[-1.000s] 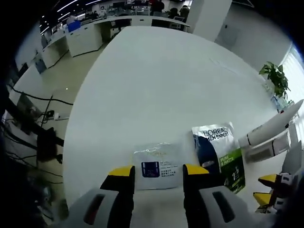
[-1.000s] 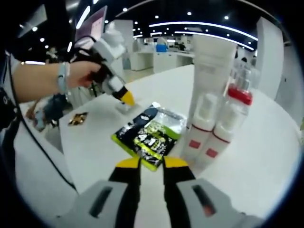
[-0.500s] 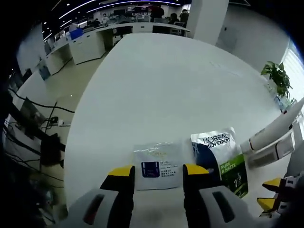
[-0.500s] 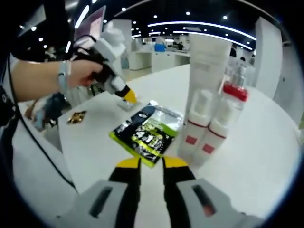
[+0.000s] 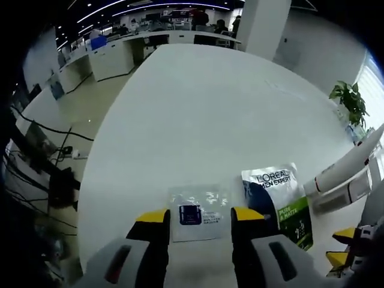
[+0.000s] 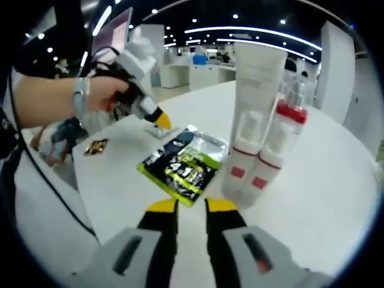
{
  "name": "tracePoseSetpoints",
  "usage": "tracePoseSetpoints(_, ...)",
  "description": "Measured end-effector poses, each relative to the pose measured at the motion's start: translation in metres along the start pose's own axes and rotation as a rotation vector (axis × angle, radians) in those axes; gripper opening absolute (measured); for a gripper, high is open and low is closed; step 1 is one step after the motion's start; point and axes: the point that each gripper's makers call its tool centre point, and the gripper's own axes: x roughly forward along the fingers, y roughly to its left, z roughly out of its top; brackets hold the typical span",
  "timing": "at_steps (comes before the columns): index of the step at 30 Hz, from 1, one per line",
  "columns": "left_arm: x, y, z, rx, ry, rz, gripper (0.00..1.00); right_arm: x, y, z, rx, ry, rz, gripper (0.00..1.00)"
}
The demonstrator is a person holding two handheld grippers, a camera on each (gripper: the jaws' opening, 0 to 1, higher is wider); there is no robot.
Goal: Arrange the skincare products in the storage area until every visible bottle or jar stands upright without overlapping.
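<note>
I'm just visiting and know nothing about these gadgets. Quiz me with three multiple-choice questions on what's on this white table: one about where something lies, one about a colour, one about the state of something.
1. Where does the small clear sachet lie?
A. Flat on the table, just ahead of the left gripper
B. On top of the tall white tube
C. On the floor

2. What colour is the cap of the capped bottle beside the tall white tube?
A. Blue
B. Red
C. Green

3. How does the dark and green L'Oreal packet rest?
A. Standing upright
B. Lying flat on the table
C. Held between jaws

Answers: 1 A, the left gripper view shows the sachet flat between the yellow jaw tips. 2 B, the right gripper view shows a red cap. 3 B, both views show it flat, beside the standing bottles.
</note>
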Motion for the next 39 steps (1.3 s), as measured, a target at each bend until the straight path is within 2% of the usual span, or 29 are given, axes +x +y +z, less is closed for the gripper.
tracePoseSetpoints(5, -0.002, -0.001, 0.001, -0.002, -0.017, -0.006, 0.44, -0.001, 0.000, 0.000, -0.002, -0.002, -0.002, 0.16)
tracePoseSetpoints(9, -0.009, 0.001, 0.006, 0.017, -0.053, -0.021, 0.44, -0.001, 0.000, -0.001, -0.002, 0.003, -0.003, 0.16)
tracePoseSetpoints(12, -0.017, 0.006, 0.012, 0.061, -0.124, -0.047, 0.43, -0.002, 0.000, -0.001, -0.003, 0.001, -0.003, 0.16)
tracePoseSetpoints(13, -0.019, 0.004, 0.014, 0.103, -0.155, -0.076, 0.42, -0.002, 0.000, -0.001, -0.002, 0.002, -0.004, 0.16)
tracePoseSetpoints(14, -0.023, 0.009, 0.015, 0.104, -0.191, -0.065, 0.43, -0.002, -0.001, -0.001, -0.002, 0.002, -0.008, 0.16)
tracePoseSetpoints(15, -0.025, 0.011, 0.014, 0.140, -0.199, -0.073, 0.43, -0.003, -0.002, 0.000, -0.006, 0.000, -0.013, 0.15)
tracePoseSetpoints(16, -0.028, 0.012, 0.014, 0.187, -0.232, -0.096, 0.42, -0.003, -0.002, 0.000, -0.008, -0.001, -0.015, 0.15)
tracePoseSetpoints(17, -0.030, 0.013, 0.011, 0.200, -0.239, -0.105, 0.42, -0.003, -0.002, 0.000, -0.009, -0.004, -0.014, 0.15)
tracePoseSetpoints(18, -0.034, 0.011, 0.008, 0.248, -0.250, -0.152, 0.42, -0.004, -0.002, 0.000, -0.006, -0.003, -0.013, 0.15)
tracePoseSetpoints(20, -0.037, 0.011, 0.007, 0.237, -0.287, -0.194, 0.42, -0.004, -0.002, 0.000, -0.004, -0.003, -0.016, 0.15)
tracePoseSetpoints(22, -0.042, 0.006, 0.005, 0.266, -0.331, -0.247, 0.43, -0.004, -0.003, -0.002, -0.001, 0.002, -0.018, 0.15)
tracePoseSetpoints(23, -0.042, 0.007, 0.004, 0.267, -0.337, -0.248, 0.43, -0.004, -0.003, -0.002, 0.000, 0.003, -0.017, 0.15)
tracePoseSetpoints(26, -0.033, 0.015, -0.004, 0.355, -0.313, -0.214, 0.41, -0.005, -0.002, -0.003, -0.003, 0.007, -0.017, 0.15)
tracePoseSetpoints(33, -0.017, 0.016, -0.014, 0.400, -0.276, -0.225, 0.37, -0.006, -0.003, -0.004, -0.002, 0.014, -0.026, 0.15)
tracePoseSetpoints(39, -0.010, 0.014, -0.019, 0.405, -0.239, -0.244, 0.33, -0.007, -0.003, -0.008, -0.001, 0.026, -0.034, 0.15)
